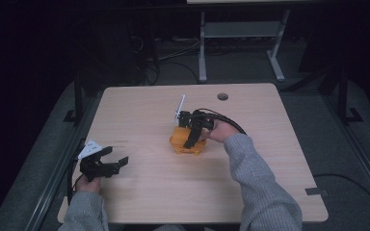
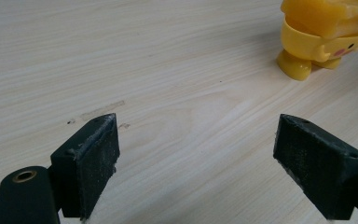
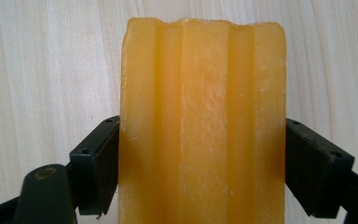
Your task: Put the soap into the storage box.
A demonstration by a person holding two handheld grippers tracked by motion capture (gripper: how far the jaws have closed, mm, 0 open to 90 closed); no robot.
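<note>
Item: yellow toy [image 1: 188,142], near the middle of the table [image 1: 270,159], with the right gripper [image 1: 195,134] on it; in the right gripper view its ridged yellow block [image 3: 203,130] runs lengthwise away from the camera, both jaws pressed flat against its long sides. Left gripper [image 1: 107,164]: jaws spread wide, holding nothing, low over bare table near the front left corner, well apart from the toy, which lies ahead and to its right. From there the toy's round foot [image 2: 294,65] and cheek mark show, suggesting it leans or lies tilted; exact pose uncertain.

Overhead camera facing forward-down, gripper cameras close, sharing wooden table [image 1: 139,192]
</note>
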